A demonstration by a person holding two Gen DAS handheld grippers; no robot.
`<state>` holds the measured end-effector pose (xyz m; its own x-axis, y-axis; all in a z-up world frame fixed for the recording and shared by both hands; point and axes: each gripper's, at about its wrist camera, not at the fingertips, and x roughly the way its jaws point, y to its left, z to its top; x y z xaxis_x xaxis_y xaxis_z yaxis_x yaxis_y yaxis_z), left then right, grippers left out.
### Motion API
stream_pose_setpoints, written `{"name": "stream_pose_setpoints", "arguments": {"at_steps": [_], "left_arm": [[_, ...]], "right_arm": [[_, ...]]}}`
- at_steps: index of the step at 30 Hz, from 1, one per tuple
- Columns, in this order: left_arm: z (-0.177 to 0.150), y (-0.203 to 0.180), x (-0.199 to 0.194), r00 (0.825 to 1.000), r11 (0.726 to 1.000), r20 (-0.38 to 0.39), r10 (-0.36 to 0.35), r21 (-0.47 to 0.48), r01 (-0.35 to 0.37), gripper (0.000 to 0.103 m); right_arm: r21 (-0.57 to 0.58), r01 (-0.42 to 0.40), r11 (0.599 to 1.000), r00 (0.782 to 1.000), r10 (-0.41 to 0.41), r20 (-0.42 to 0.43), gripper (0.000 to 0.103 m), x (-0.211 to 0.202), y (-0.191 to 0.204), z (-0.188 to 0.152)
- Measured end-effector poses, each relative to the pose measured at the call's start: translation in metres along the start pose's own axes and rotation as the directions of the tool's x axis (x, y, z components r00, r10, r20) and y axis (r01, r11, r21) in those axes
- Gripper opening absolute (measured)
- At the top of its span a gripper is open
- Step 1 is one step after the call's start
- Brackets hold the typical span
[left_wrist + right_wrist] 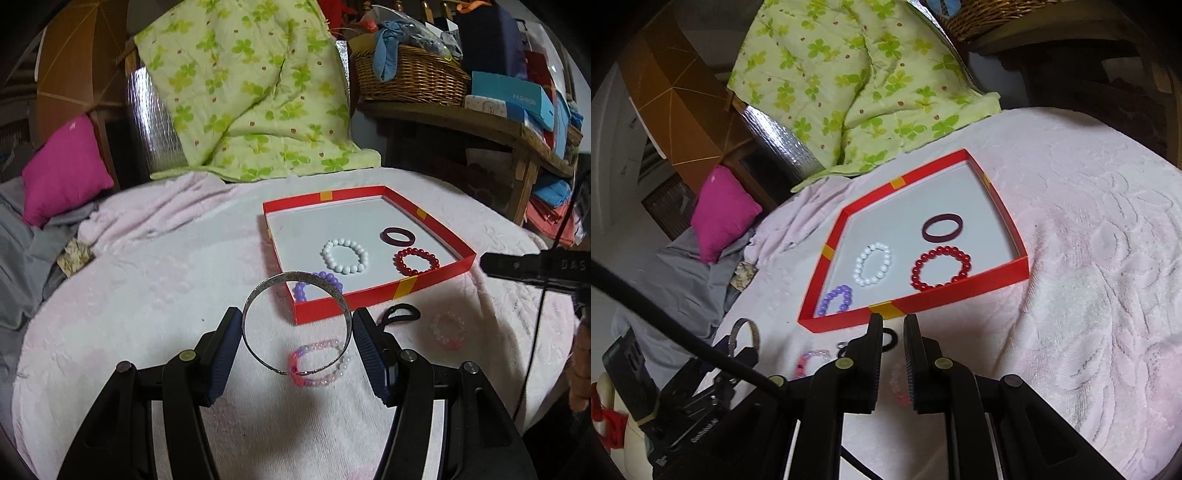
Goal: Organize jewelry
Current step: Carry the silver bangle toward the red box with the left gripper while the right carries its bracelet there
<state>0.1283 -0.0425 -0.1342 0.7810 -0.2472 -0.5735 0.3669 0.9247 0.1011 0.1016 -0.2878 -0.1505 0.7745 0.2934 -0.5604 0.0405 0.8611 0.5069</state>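
Observation:
My left gripper (297, 319) is shut on a silver bangle (258, 291) and holds it above the pink blanket, just left of the red tray's (373, 299) near corner. The tray holds a white bead bracelet (345, 256), a red bead bracelet (416, 261), a dark maroon bangle (398, 236) and a purple bead bracelet (325, 278). On the blanket lie a pink-and-white bead bracelet (317, 363), a black hair tie (400, 314) and a pale pink bracelet (447, 330). My right gripper (892, 321) is nearly shut and empty, just before the tray's near wall (956, 295).
A green floral quilt (251, 92) and a magenta pillow (64, 168) lie behind the tray. A wicker basket (410, 74) and boxes sit on a wooden shelf at the right. Grey cloth (22, 258) lies at the left.

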Motion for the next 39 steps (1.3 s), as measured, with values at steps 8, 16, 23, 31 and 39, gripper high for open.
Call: {"name": "stream_pose_setpoints", "arguments": {"at_steps": [8, 16, 23, 31, 39], "left_arm": [[0.003, -0.004, -0.007, 0.999, 0.999, 0.007, 0.035, 0.014, -0.035, 0.063], [0.009, -0.004, -0.017, 0.998, 0.998, 0.015, 0.057, 0.005, -0.057, 0.063], [0.009, -0.004, -0.011, 0.997, 0.997, 0.001, 0.082, 0.012, -0.082, 0.063], [0.013, -0.005, -0.003, 0.996, 0.996, -0.006, 0.092, 0.014, -0.092, 0.063], [0.017, -0.007, 0.004, 0.995, 0.995, -0.018, 0.098, 0.021, -0.097, 0.063]], "right_arm": [[-0.018, -0.014, 1.000, 1.000, 0.014, 0.015, 0.013, -0.022, 0.012, 0.002], [-0.069, -0.004, 0.998, 0.999, 0.006, 0.033, 0.013, -0.024, 0.023, 0.002], [-0.069, -0.037, 0.997, 0.999, 0.039, 0.029, 0.013, -0.009, 0.021, 0.014], [-0.056, -0.098, 0.994, 0.995, 0.099, 0.015, 0.013, 0.020, 0.027, 0.038], [-0.015, -0.166, 0.986, 0.986, 0.166, 0.016, 0.013, 0.045, 0.028, 0.060]]}}
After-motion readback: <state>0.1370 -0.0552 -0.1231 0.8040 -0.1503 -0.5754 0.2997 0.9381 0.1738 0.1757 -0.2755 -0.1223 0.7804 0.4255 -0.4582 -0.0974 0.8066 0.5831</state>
